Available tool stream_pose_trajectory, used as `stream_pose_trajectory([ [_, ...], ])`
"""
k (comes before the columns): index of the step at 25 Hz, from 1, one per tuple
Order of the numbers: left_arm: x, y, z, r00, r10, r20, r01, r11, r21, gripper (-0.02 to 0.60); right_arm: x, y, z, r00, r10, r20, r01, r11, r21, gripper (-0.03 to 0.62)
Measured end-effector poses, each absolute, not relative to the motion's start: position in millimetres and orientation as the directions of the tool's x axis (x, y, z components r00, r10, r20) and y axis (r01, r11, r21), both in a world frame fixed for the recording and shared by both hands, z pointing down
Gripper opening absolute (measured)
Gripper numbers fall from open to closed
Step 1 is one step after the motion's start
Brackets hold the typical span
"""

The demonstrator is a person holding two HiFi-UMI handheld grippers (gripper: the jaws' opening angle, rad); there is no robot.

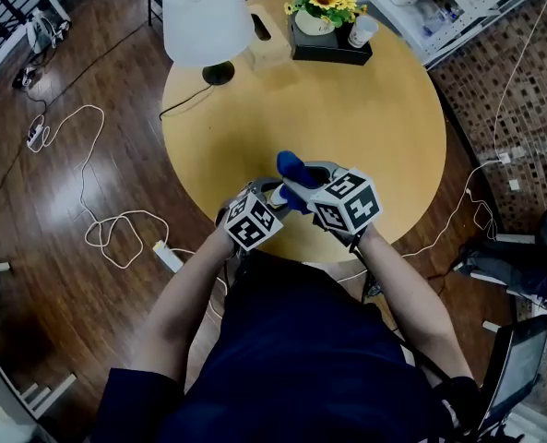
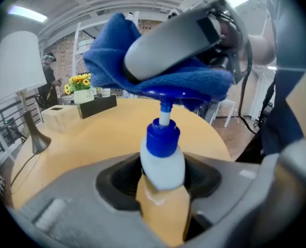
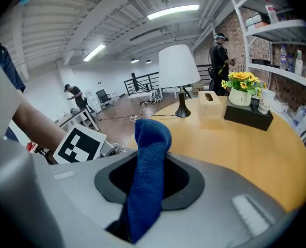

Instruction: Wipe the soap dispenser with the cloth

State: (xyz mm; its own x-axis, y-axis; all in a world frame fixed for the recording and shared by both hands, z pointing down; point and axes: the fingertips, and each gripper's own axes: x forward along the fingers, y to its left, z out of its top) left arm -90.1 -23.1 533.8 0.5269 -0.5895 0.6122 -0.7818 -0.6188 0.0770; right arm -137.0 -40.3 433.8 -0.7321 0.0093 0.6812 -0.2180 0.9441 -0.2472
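Note:
In the left gripper view a white soap dispenser (image 2: 163, 161) with a blue collar, a blue pump and a tan label stands upright between the jaws of my left gripper (image 2: 163, 187), which is shut on its body. A folded blue cloth (image 2: 158, 74) lies on top of the pump head. My right gripper (image 3: 147, 187) is shut on that cloth (image 3: 151, 138), which sticks up out of its jaws. In the head view both grippers meet over the near edge of the round yellow table (image 1: 374, 127), the cloth (image 1: 291, 167) showing between them. The dispenser is mostly hidden there.
At the table's far side stand a white-shaded lamp (image 1: 206, 21), a tissue box (image 1: 268, 44), a black box with sunflowers (image 1: 327, 12) and a cup (image 1: 362, 30). Cables (image 1: 98, 220) lie on the wooden floor to the left. Shelving stands at the upper right.

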Motion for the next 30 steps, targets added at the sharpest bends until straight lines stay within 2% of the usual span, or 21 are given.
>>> stream_pose_trajectory([
  [4,-91,-14,535,0.543,-0.538,0.645,-0.738,-0.671,0.062,0.213,-124,-42,434,-0.762,0.014,0.648,-0.268,0.904,-0.334,0.101],
  [6,-97,-8,536,0.495,-0.521,0.695,-0.719,-0.695,-0.009,0.222,-113,-41,437,-0.772,0.017,0.636,-0.298,0.874,-0.385,0.101],
  [8,-108,-3,535,0.416,-0.533,0.737,-0.714,-0.693,-0.098,0.267,-96,-44,447,-0.767,0.000,0.641,-0.352,0.836,-0.421,0.101],
  [11,-122,9,525,0.357,-0.554,0.752,-0.761,-0.639,-0.110,0.267,-74,-45,472,-0.749,-0.034,0.662,-0.428,0.787,-0.444,0.102],
  [15,-118,13,513,0.329,-0.584,0.742,-0.818,-0.569,-0.085,0.267,-75,-23,481,-0.765,0.002,0.644,-0.375,0.812,-0.447,0.103],
  [17,-119,12,509,0.309,-0.582,0.753,-0.808,-0.578,-0.116,0.258,-90,-14,477,-0.791,0.013,0.611,-0.343,0.818,-0.461,0.103],
  [19,-120,8,508,0.280,-0.581,0.764,-0.796,-0.586,-0.154,0.206,-104,-16,472,-0.816,-0.006,0.578,-0.343,0.810,-0.476,0.103],
  [23,-120,8,511,0.219,-0.621,0.753,-0.818,-0.538,-0.206,0.192,-110,-21,468,-0.844,-0.064,0.532,-0.356,0.808,-0.469,0.102],
  [27,-112,11,511,0.220,-0.621,0.752,-0.807,-0.549,-0.217,0.192,-90,-20,483,-0.799,-0.106,0.592,-0.406,0.821,-0.401,0.102],
  [30,-112,8,508,0.226,-0.624,0.748,-0.824,-0.532,-0.195,0.192,-68,-33,497,-0.760,-0.149,0.632,-0.492,0.768,-0.410,0.103],
])
